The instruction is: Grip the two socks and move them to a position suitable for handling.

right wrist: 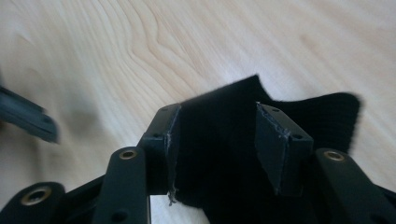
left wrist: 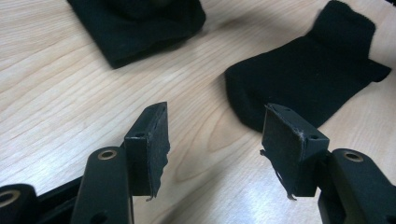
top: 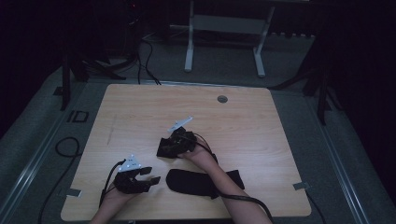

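Two black socks lie on the wooden table (top: 140, 107). One sock (top: 190, 183) lies flat near the front edge, with the person's right forearm crossing its right part. My left gripper (top: 152, 174) stands open just left of it, and its own view shows that sock (left wrist: 303, 79) ahead to the right of the open left gripper (left wrist: 215, 140), over bare wood. The other sock (top: 161, 150) is bunched at mid-table. My right gripper (top: 169, 145) is down on it, open, and in its own view the right gripper (right wrist: 217, 126) has this sock (right wrist: 317, 116) between its jaws.
A round grey grommet (top: 222, 99) sits near the table's far edge. Behind the table stands a white desk frame (top: 189, 46), and cables (top: 65, 147) run over the floor at the left. A blurred grey object (right wrist: 28, 116) shows left of the right jaws.
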